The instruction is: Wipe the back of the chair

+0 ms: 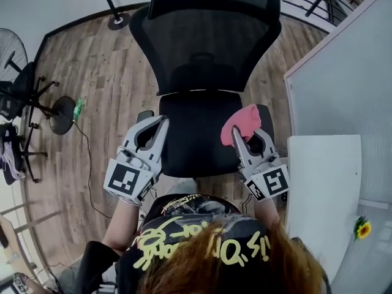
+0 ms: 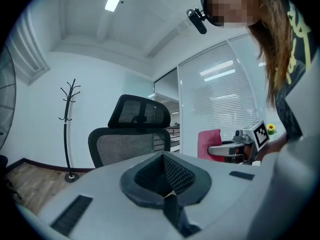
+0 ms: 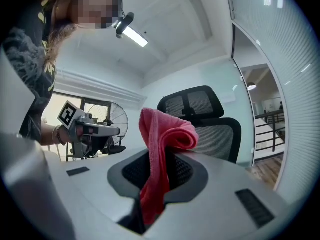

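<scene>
The black mesh office chair (image 1: 205,48) stands right in front of me, its seat (image 1: 196,136) nearest and its back and headrest beyond. A pink cloth (image 1: 241,122) sticks out of my right gripper (image 1: 235,133), which is shut on it over the seat's right edge. My left gripper (image 1: 162,122) hovers at the seat's left edge, shut with nothing in it. In the right gripper view the cloth (image 3: 159,151) droops folded from the jaws, with the chair back (image 3: 216,134) behind. The left gripper view shows the chair back (image 2: 125,145) ahead and the cloth (image 2: 209,143) at right.
A white desk (image 1: 321,188) and a grey partition (image 1: 343,72) close in the right side. A floor fan (image 1: 15,60) and its stand are at the left, near a small green item (image 1: 78,109) on the wood floor. A coat stand (image 2: 68,129) rises behind the chair.
</scene>
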Demonstrator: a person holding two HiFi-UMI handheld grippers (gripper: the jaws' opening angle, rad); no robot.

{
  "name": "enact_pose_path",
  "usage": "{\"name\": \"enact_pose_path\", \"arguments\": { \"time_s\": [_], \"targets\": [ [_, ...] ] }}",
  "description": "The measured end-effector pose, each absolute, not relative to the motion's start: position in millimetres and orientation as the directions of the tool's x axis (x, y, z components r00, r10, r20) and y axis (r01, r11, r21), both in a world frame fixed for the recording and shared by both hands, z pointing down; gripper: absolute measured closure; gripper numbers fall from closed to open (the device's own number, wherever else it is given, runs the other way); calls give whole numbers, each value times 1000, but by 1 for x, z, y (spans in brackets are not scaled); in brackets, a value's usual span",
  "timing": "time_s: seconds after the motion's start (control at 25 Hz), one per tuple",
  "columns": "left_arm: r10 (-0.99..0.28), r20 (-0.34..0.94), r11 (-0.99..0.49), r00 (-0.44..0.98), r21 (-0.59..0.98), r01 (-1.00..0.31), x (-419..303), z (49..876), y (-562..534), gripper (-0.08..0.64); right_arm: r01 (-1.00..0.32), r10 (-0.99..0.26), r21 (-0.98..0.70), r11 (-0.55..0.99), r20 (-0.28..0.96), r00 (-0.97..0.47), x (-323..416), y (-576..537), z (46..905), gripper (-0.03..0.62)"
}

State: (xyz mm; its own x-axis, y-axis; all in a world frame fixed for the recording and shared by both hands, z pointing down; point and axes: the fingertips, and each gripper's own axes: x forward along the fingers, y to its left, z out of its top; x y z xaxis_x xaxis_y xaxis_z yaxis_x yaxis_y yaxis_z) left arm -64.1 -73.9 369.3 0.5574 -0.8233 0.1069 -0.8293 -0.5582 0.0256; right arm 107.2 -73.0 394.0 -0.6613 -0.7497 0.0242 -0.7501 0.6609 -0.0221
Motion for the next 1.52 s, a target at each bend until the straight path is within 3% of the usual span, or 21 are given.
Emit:
{"name": "enact_pose_path", "arguments": {
  "time_s": [0.64,1.16,1.52],
  "targets": [
    [-794,71,-604,604,20,-797,-84,373,-144,566,-790,-789,38,612,-28,-613,86,-144,377,531],
    [-796,46,-602,604,48,-797,-90,376,-151,566,-877,-886,290,384,-151,-438,152,-252,217,531],
    [-792,50,-607,608,38,-794,-89,373,-142,566,-919,-924,183,350,-95,-371,156,-305,200,531]
  ]
}}
